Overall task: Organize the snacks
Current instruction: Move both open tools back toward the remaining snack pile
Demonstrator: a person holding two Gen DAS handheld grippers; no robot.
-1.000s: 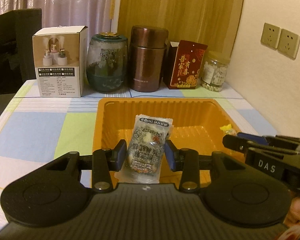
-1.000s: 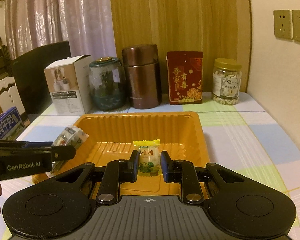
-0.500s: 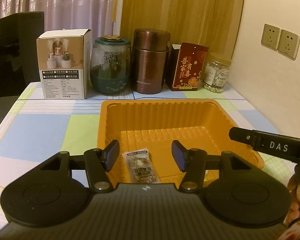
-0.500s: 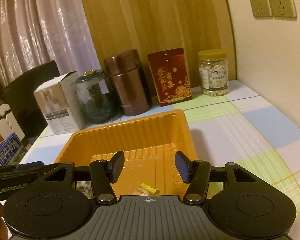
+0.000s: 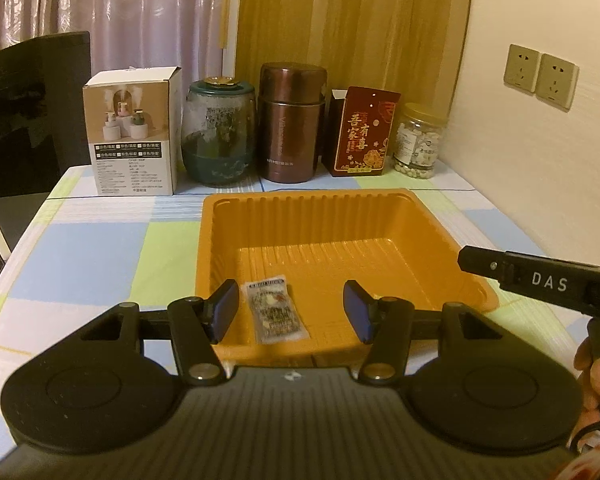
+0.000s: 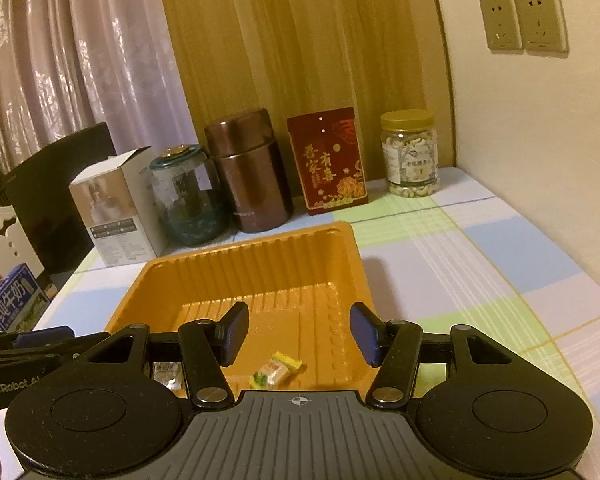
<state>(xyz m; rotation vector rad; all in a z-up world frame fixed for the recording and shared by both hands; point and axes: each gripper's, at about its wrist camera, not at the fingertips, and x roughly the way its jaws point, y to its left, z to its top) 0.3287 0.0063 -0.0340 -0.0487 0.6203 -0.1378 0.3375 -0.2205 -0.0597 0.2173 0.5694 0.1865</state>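
An orange plastic tray (image 5: 332,216) sits on the checked tablecloth; it also shows in the right wrist view (image 6: 260,264). A clear snack packet (image 5: 276,312) lies on the tray floor at its near left, just ahead of my open, empty left gripper (image 5: 292,312). A small yellow candy (image 6: 276,370) lies on the tray floor near its front, below my open, empty right gripper (image 6: 300,334). The right gripper's side (image 5: 540,280) shows at the right of the left wrist view. The left gripper's side (image 6: 20,352) shows at the left of the right wrist view.
Along the back stand a white box (image 5: 132,132), a green glass jar (image 5: 218,132), a brown canister (image 5: 290,124), a red box (image 5: 362,132) and a nut jar (image 5: 418,140). A wall (image 5: 540,160) bounds the right. A dark chair (image 5: 28,120) and a milk carton (image 6: 12,304) are at the left.
Both grippers opened and dropped their snacks into the tray: the packet from the left, the candy from the right. Both then drew back and rose a little.
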